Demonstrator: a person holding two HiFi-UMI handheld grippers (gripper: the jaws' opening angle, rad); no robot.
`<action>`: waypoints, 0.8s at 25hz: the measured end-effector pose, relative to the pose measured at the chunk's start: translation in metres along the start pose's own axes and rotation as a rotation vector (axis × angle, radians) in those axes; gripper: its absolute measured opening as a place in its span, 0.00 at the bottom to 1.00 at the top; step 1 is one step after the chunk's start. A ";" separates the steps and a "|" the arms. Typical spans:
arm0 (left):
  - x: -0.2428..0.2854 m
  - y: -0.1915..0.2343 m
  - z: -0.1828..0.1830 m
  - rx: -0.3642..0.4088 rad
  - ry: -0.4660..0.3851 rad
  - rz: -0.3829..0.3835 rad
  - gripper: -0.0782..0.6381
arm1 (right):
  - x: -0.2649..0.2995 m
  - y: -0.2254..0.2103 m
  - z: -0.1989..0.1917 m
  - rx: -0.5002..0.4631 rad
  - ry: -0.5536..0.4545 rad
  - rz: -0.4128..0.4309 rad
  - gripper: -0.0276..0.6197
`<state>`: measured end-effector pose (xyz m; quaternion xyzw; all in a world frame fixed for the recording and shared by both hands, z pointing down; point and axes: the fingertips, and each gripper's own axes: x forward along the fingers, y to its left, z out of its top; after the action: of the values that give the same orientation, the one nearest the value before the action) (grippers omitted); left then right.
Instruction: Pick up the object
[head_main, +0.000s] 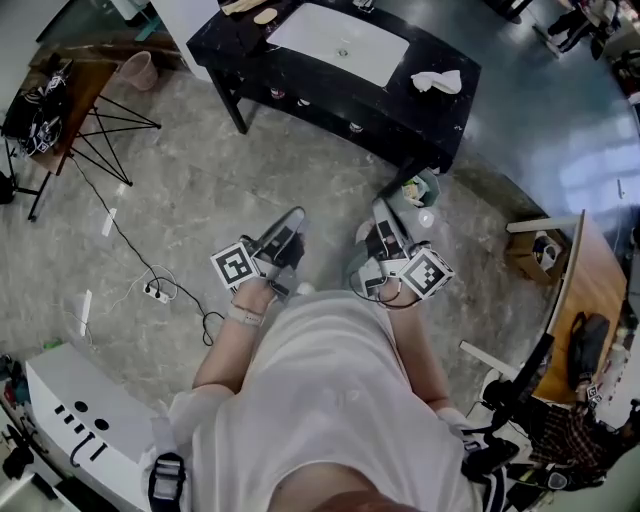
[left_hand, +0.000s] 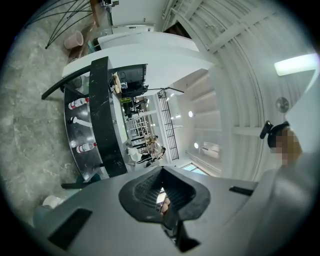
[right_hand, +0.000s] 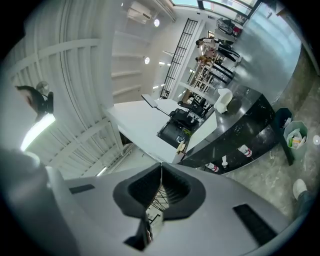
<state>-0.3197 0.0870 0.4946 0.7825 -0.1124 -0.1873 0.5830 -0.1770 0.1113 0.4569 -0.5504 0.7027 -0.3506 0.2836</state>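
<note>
I stand on a grey stone floor a step back from a black table (head_main: 300, 75). On it lie a white rectangular basin or board (head_main: 340, 42) and a crumpled white cloth (head_main: 437, 81). Which thing the task means I cannot tell. My left gripper (head_main: 290, 225) is held close to my chest, pointing toward the table, and its dark ribbed jaws are shut with nothing between them (left_hand: 162, 172). My right gripper (head_main: 383, 212) is beside it, also shut and empty (right_hand: 161, 167). Both are well short of the table.
A green bin (head_main: 420, 188) with rubbish stands on the floor at the table's near right corner. Small bottles (left_hand: 80, 103) sit on the table's lower shelf. A cable and power strip (head_main: 155, 292) lie on the floor at left. A wooden desk (head_main: 590, 270) is at right.
</note>
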 end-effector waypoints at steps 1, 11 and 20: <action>0.008 0.004 0.003 0.000 -0.004 0.008 0.12 | 0.005 -0.007 0.005 0.006 0.004 -0.002 0.08; 0.111 0.030 0.035 0.000 -0.041 0.068 0.12 | 0.063 -0.088 0.082 0.078 0.042 -0.030 0.08; 0.223 0.046 0.052 0.004 -0.065 0.095 0.12 | 0.107 -0.155 0.155 0.123 0.089 -0.023 0.08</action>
<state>-0.1382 -0.0595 0.4896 0.7711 -0.1687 -0.1847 0.5855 0.0089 -0.0435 0.4886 -0.5236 0.6855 -0.4204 0.2813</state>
